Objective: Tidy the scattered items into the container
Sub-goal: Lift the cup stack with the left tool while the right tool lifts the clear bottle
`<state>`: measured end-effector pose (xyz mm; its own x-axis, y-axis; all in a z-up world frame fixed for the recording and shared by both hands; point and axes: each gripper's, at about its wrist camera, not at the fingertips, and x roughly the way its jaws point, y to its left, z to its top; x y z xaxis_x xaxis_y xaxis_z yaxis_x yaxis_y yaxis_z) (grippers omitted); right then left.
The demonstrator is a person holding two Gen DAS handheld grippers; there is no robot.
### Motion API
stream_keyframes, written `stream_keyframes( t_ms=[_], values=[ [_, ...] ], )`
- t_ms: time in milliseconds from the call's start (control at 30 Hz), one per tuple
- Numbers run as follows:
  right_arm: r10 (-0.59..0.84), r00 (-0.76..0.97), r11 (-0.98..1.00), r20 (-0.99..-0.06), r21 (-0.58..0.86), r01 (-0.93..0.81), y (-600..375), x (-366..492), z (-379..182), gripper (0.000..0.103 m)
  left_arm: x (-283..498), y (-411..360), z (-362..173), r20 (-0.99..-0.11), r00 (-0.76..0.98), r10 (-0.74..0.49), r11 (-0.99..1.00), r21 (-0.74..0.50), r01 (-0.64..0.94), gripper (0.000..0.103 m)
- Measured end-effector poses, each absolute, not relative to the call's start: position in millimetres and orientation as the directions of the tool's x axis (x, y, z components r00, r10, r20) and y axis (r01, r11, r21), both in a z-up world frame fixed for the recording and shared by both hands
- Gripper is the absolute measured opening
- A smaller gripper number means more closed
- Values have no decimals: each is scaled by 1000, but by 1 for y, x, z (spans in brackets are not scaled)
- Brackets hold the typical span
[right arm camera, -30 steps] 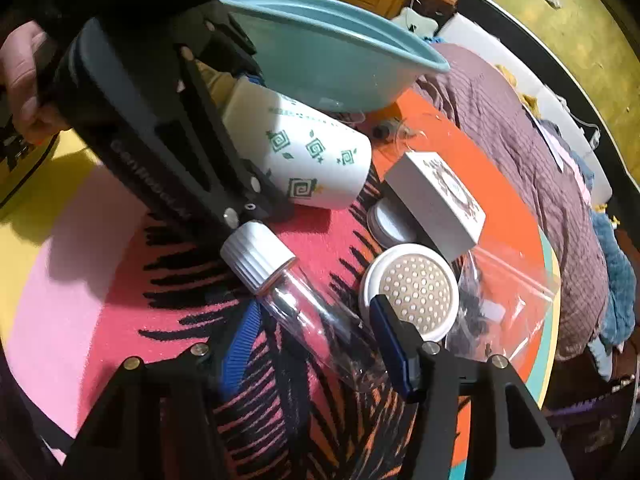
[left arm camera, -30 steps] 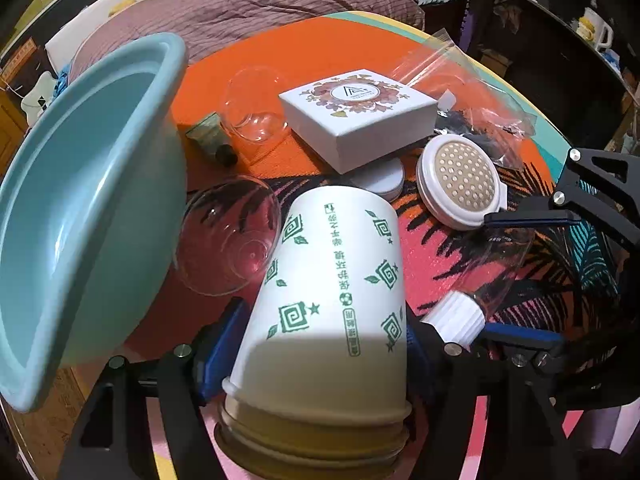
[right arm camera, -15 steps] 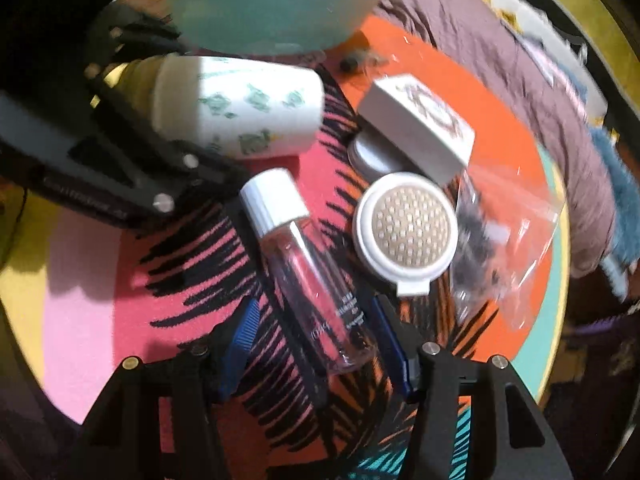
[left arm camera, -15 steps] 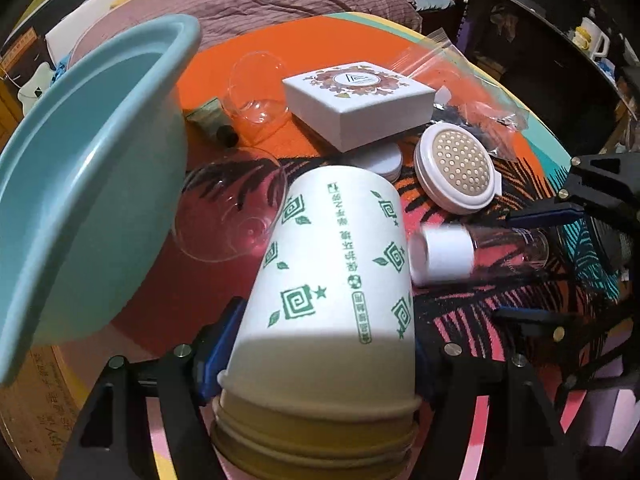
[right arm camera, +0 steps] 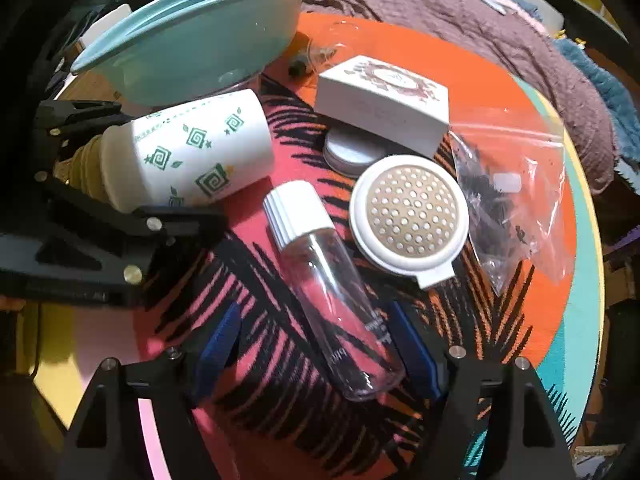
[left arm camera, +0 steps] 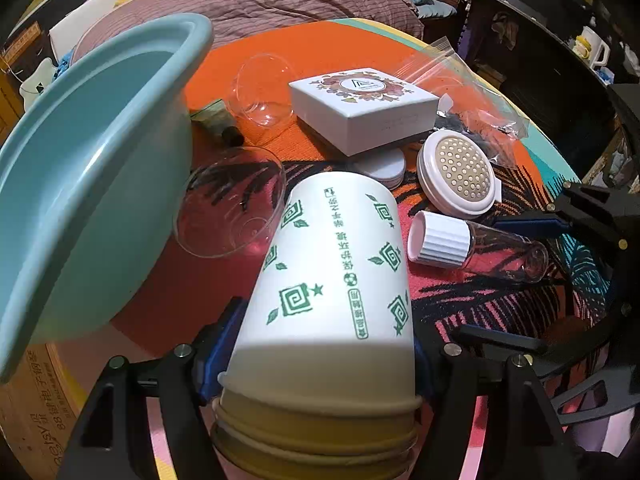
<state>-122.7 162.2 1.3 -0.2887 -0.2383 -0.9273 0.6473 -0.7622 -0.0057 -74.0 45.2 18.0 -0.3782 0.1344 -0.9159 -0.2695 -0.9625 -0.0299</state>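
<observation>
Inspector: Paper cups (left arm camera: 332,280)?
Me: Clenched in my left tool (left arm camera: 320,356), basin (left arm camera: 92,184) just left.
Inspector: Bottle (right arm camera: 340,312)?
Me: Lying between my right tool (right arm camera: 320,344)'s just-widened jaws, unpinched. Centre before closing.

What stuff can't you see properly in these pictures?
- Inside of the tilted light-blue plastic basin: both views show only a slice, so any contents are hidden.
- Small white round tin: right wrist view, mostly under the white square gift box.
- Dark bits in the clear zip bag: too small to identify.
</observation>
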Motion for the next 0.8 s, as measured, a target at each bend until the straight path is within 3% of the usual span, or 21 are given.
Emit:
stream_keyframes(
  t_ms=[133,333,467,800],
  values=[
    [-261,-314,-801,-913,24,598,166,-127,4,78,-66,45,17,-915,-382,131,-962,-24,-273,75],
    [-272,-350,-848,-896,52,527,180,-132,11,52,-60,48,19,-915,-380,137,-958,-25,-287,75],
    [-285,-351,-857,-892,73,511,185,-134,14,43,-42,48,24,-909,-392,145,-954,-24,-297,75],
    [-319,-338,-851,-885,110,514,183,-126,28,36,-44,58,35,-893,-422,154,-954,-23,-298,75]
  ],
)
